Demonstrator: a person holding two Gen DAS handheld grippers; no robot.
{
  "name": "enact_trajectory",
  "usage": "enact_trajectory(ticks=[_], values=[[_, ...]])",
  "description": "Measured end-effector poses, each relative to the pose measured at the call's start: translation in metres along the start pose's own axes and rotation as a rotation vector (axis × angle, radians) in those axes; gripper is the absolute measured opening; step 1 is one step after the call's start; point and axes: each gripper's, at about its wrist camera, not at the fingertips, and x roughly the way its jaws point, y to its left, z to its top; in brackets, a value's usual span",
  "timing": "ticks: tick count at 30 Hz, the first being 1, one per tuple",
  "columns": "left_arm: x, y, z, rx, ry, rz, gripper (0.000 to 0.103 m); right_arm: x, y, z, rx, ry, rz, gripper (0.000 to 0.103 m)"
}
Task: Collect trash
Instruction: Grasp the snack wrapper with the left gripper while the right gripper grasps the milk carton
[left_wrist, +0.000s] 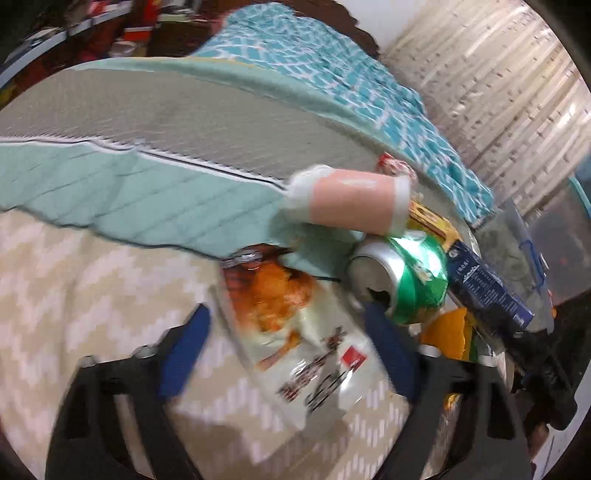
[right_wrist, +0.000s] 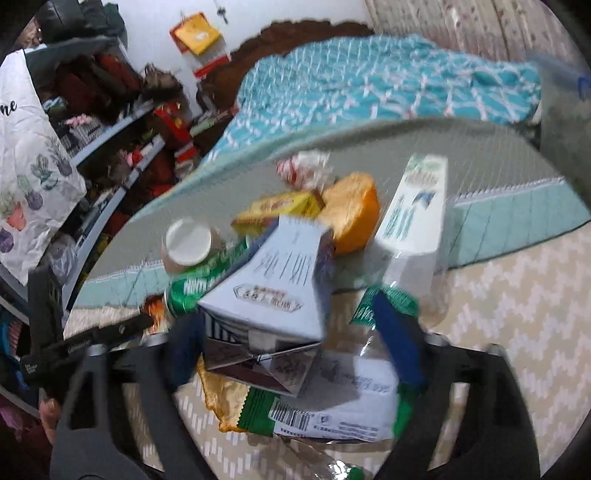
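Seemingly the half-open right gripper clasps a blue carton; the left gripper straddles a snack bag, grip unclear.

I'm over the bed now, trash heaped ahead of me. Through the left wrist, a snack bag lies between my left gripper fingers, flat on the bedcover. Right of it a drinks can lies on its side, a bottle resting behind and partly over it, a carton to the can's right. Through the right wrist, that carton sits between my right gripper fingers, on top of a wrapper. Behind it a small box and a toothpaste box to the right.
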Motion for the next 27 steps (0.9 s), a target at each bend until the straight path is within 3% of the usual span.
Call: enact_trajectory(ticks=[1, 2, 5, 9, 11, 13, 16, 20, 24, 27], values=[[0.005, -0.003, 0.000, 0.014, 0.011, 0.013, 0.028, -0.001, -0.001, -0.002, 0.004, -0.004, -0.004, 0.054], [0.010, -0.003, 0.000, -0.002, 0.031, -0.024, 0.018, -0.005, -0.002, -0.004, 0.005, -0.019, -0.012, 0.053], [0.002, -0.004, -0.005, -0.011, 0.009, -0.055, 0.015, -0.024, 0.002, -0.008, -0.004, -0.096, -0.010, 0.053], [-0.034, 0.006, -0.017, 0.009, -0.066, -0.126, 0.015, -0.080, 0.011, -0.026, -0.090, -0.291, -0.018, 0.053], [-0.055, 0.013, -0.023, 0.008, -0.111, -0.180, 0.015, -0.099, 0.012, -0.042, -0.134, -0.359, -0.055, 0.053], [-0.079, 0.013, -0.032, 0.032, -0.148, -0.246, 0.015, -0.114, 0.007, -0.062, -0.167, -0.404, -0.148, 0.053], [-0.100, 0.004, -0.046, 0.100, -0.156, -0.299, 0.015, -0.121, -0.018, -0.088, -0.107, -0.395, -0.267, 0.053], [-0.104, -0.039, -0.063, 0.221, -0.103, -0.401, 0.015, -0.123, -0.064, -0.120, -0.001, -0.325, -0.394, 0.053], [-0.078, -0.123, -0.093, 0.414, 0.008, -0.482, 0.015, -0.130, -0.105, -0.141, 0.098, -0.268, -0.460, 0.053], [-0.047, -0.177, -0.113, 0.537, 0.058, -0.478, 0.015, -0.134, -0.122, -0.149, 0.120, -0.246, -0.490, 0.054]])
